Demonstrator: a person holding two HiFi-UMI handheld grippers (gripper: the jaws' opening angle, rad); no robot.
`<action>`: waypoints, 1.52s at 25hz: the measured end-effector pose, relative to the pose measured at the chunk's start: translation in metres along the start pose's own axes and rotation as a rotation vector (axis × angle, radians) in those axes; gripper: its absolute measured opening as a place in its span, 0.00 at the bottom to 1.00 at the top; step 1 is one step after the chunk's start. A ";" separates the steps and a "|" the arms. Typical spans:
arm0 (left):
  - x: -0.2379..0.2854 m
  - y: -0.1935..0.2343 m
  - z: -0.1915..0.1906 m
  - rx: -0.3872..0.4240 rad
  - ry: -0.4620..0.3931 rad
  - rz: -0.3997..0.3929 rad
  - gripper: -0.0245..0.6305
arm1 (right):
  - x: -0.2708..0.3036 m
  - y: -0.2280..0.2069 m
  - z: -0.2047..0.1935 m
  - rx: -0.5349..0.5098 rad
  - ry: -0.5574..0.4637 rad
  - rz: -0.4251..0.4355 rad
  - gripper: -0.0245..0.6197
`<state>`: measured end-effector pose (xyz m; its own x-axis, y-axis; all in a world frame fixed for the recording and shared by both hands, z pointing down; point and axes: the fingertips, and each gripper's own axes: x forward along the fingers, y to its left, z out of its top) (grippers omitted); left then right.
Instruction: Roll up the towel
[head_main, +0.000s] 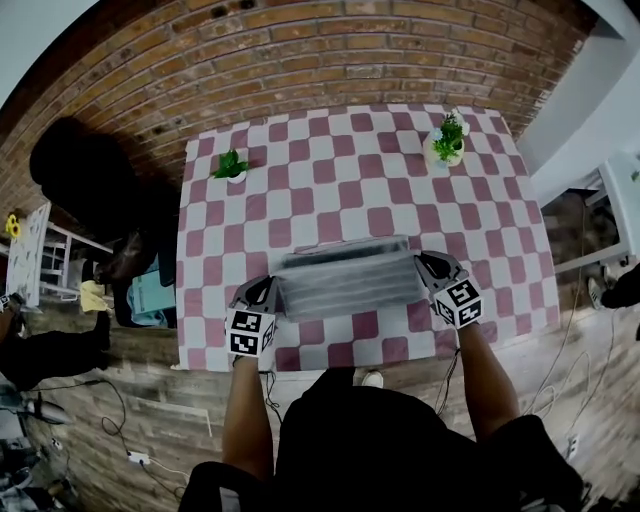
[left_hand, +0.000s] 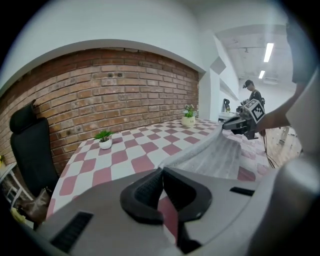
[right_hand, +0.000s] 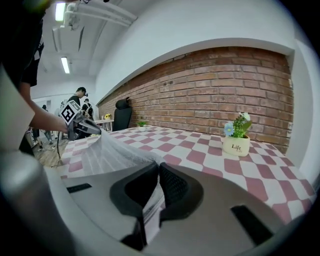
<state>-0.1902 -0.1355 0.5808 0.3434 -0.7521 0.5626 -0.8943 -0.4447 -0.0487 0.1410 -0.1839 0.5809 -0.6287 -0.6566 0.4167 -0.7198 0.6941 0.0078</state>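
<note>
A grey-and-white striped towel (head_main: 348, 275) hangs stretched between my two grippers above the near half of the pink-and-white checkered table (head_main: 300, 150). At its left end, my left gripper (head_main: 270, 292) is shut on a corner; the left gripper view shows the cloth (left_hand: 215, 155) pinched between the pads (left_hand: 161, 172) and running off to the right gripper (left_hand: 245, 122). On the other end my right gripper (head_main: 427, 266) is shut on the opposite corner, and the right gripper view shows the towel (right_hand: 107, 150) leaving its jaws (right_hand: 159, 167) toward the left gripper (right_hand: 82, 125).
A small green plant in a white pot (head_main: 231, 166) stands at the table's far left, a flower pot (head_main: 446, 140) at the far right. A black chair (head_main: 85, 170) stands left of the table, white furniture (head_main: 625, 200) to the right. Cables lie on the floor. A person (left_hand: 252, 95) stands in the background.
</note>
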 end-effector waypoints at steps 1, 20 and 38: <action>0.008 0.004 0.000 -0.002 0.010 -0.001 0.04 | 0.007 -0.004 -0.001 0.006 0.008 -0.001 0.06; 0.075 0.048 -0.027 -0.062 0.105 0.086 0.12 | 0.078 -0.045 -0.032 0.060 0.121 -0.089 0.10; -0.013 0.001 -0.022 -0.109 0.009 0.082 0.14 | -0.011 0.009 -0.001 -0.045 0.023 -0.049 0.17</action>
<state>-0.2016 -0.1155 0.5915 0.2660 -0.7790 0.5678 -0.9452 -0.3264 -0.0049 0.1413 -0.1703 0.5772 -0.5855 -0.6834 0.4360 -0.7352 0.6743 0.0696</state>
